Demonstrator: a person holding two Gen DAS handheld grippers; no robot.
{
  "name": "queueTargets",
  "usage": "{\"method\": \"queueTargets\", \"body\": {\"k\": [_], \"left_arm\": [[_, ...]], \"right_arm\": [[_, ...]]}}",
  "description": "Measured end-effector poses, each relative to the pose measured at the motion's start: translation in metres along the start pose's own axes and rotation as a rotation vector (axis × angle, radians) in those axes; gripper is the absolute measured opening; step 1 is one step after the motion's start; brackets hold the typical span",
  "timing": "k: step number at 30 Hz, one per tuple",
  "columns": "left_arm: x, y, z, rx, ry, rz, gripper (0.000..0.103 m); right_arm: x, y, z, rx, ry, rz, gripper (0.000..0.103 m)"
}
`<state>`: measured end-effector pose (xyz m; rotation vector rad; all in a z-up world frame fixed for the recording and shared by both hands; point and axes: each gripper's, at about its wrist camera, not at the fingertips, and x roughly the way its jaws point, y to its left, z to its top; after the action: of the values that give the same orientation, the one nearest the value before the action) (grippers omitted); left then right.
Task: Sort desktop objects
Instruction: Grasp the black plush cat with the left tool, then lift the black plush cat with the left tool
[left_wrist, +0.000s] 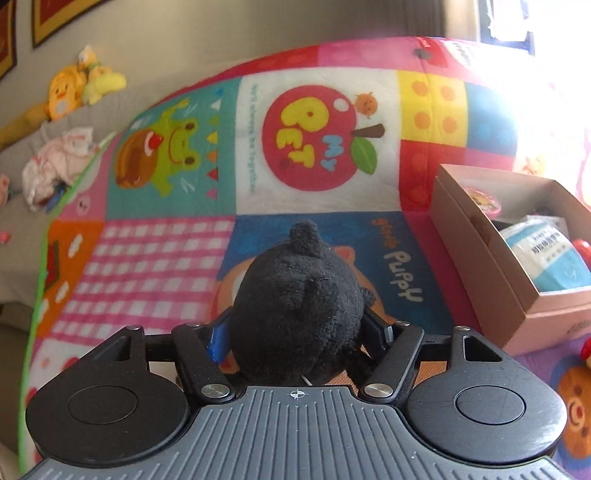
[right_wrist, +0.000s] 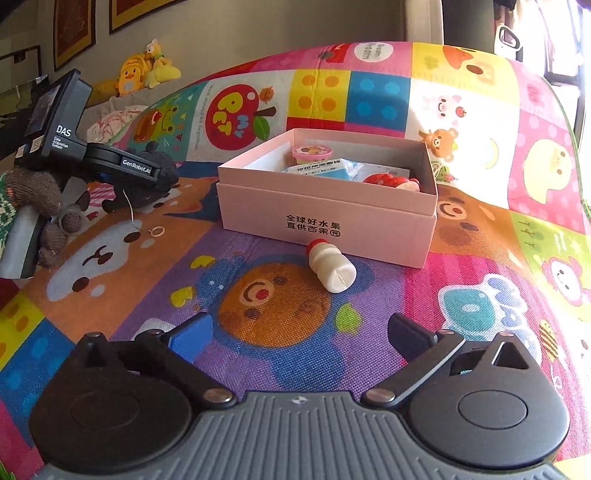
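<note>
Right wrist: "GenRoboLAI" on left hand-held gripper

left gripper: black linkage arms, silver pivot screws, two round black discs, grey ribbed plate bearing a small crosshair mark, blue pads on fingers. right gripper: same build, one blue pad, one black. side housing printed "das" and "genrobot.ai" in white.

Black plush toy clamped; white bottle lies beside pink box.
</note>
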<state>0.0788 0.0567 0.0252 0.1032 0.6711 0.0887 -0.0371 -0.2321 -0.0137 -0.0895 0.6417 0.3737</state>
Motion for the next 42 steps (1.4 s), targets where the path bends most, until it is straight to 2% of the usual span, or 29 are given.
{"method": "queueTargets", "body": {"k": [3,6,11,15,18,26,30,35,39,42], "left_arm": [[-0.029,-0.013,-0.013,0.199,-0.067,0.025,0.074],[-0.053,-0.031,-0.034,0.364,-0.093,-0.012,0.075],[-0.079,-0.057,-0.064,0.42,-0.086,-0.175,0.078],[-0.102,-0.082,-0.08,0.467,-0.163,-0.279,0.095],[-0.117,-0.097,-0.085,0.488,-0.206,-0.36,0.096],[-0.14,-0.107,-0.094,0.429,-0.184,-0.596,0.098],[-0.143,-0.117,-0.105,0.473,-0.195,-0.582,0.098],[-0.148,-0.11,-0.104,0.442,-0.174,-0.613,0.098],[-0.153,-0.092,-0.097,0.373,-0.188,-0.564,0.1],[-0.165,-0.072,-0.081,0.266,-0.243,-0.538,0.101]], "right_arm": [[-0.002,0.0,0.0,0.0,-0.009,-0.004,0.103],[-0.005,-0.001,0.002,0.003,-0.017,-0.018,0.103],[-0.017,-0.005,0.015,-0.008,-0.04,-0.056,0.103],[-0.032,-0.007,0.032,-0.019,-0.086,-0.077,0.103],[-0.038,-0.007,0.046,-0.008,-0.103,-0.05,0.103],[-0.028,0.015,0.063,-0.05,-0.085,0.034,0.103],[-0.011,0.028,0.068,-0.092,-0.047,0.077,0.103],[-0.007,0.029,0.064,-0.101,-0.043,0.05,0.103],[-0.011,0.012,0.056,-0.076,-0.049,-0.013,0.103],[-0.009,-0.004,0.047,-0.053,-0.026,-0.086,0.103]]}}
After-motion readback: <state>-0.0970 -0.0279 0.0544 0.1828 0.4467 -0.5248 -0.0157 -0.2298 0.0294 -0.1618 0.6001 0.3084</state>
